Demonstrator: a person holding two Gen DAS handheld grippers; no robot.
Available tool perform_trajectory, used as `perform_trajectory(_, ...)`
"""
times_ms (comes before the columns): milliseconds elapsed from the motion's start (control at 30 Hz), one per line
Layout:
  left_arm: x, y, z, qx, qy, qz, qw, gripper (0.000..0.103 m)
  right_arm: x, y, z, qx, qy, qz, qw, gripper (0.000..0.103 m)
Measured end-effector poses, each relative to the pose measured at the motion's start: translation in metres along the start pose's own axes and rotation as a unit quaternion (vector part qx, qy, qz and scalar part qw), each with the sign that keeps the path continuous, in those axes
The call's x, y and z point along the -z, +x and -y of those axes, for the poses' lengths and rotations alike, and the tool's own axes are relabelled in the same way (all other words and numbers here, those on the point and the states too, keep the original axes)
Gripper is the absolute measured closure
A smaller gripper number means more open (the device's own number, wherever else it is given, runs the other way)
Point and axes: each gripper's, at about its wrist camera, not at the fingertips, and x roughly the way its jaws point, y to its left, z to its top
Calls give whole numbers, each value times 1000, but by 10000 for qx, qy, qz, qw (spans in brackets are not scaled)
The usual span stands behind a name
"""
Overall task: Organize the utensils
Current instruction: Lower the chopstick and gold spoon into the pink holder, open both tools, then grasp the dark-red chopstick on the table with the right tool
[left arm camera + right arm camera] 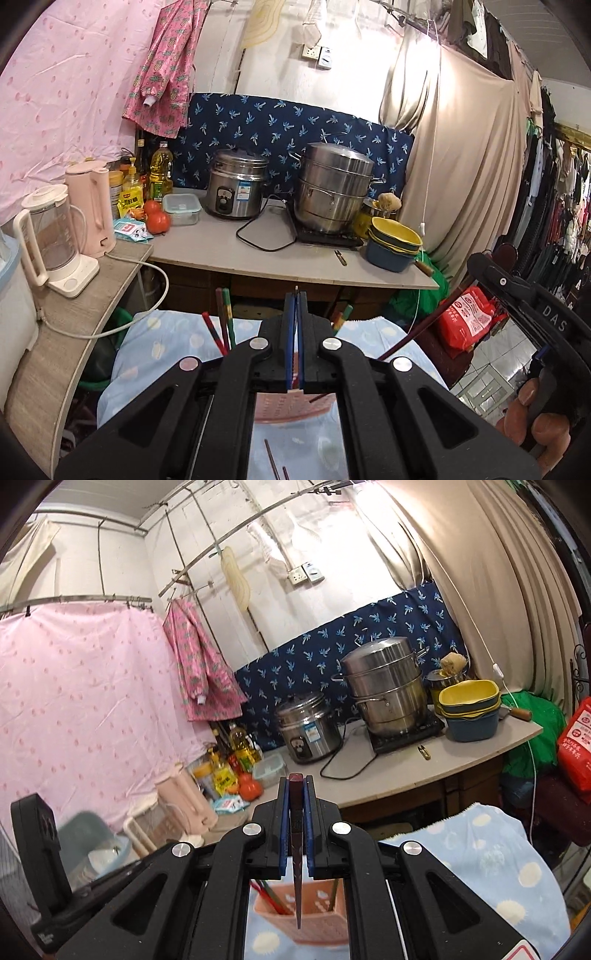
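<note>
Left gripper (296,295): blue pads pressed flat together, a thin sliver showing at the tip; what that sliver is, cannot tell. Right gripper (296,779): pads clamped on a dark chopstick (297,864), held upright, its narrow end hanging below the jaws.

Directly under the right gripper: pink slotted holder (314,919) standing on a blue dotted cloth (491,860). Red and green chopsticks (271,897) lean inside it, left of the hanging stick. From the left wrist view, the same holder (295,406) sits beneath the jaws, with coloured sticks (223,325) rising to the left of the fingers and two dark sticks (271,461) lying on the cloth below.

Ahead of both tools, well apart: grey counter (258,258) with a steel rice cooker (236,188) bearing a blue-and-white sticker, print too small to read; a stacked steel steamer (334,192); yellow and blue tubs (395,240).

Right of the left gripper: a hand (535,417) on the other tool's black body, letters "DAS" legible. Red bag (469,317) beyond, its print unreadable.
</note>
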Motion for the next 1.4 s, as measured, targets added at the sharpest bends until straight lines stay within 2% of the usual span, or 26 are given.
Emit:
perform_trajectory(233, 3, 33, -11, 5, -89, -158, 9998, 103, 7, 46, 15, 118, 213, 36, 9997, 96)
perform_trajectory(600, 44, 77, -36, -125, -281, -748, 9967, 102, 65, 90, 42, 399, 234, -713, 9964, 95)
perform_trajectory(667, 49, 81, -40, -233, -353, -791, 9960, 99, 70, 89, 44, 462, 233, -726, 9960, 89)
perform_trajectory(700, 52, 83, -42, -228, -397, -829, 9955, 96, 71, 87, 45, 483, 228, -714, 9960, 84)
perform_trajectory(767, 54, 84, -46, -250, -481, -879, 9946, 81, 72, 81, 44, 514, 197, -670, 9962, 76)
perform_trajectory(833, 56, 82, -48, -316, -511, -840, 9946, 76, 72, 75, 43, 525, 154, -645, 9964, 73)
perform_trajectory(1100, 64, 66, -41, -399, -414, -811, 9950, 75, 79, 52, 35, 427, 40, -725, 9965, 70)
perform_trajectory(1400, 87, 34, -23, -622, -91, -869, 9942, 75, 115, 15, 22, 371, -158, -1123, 9929, 70)
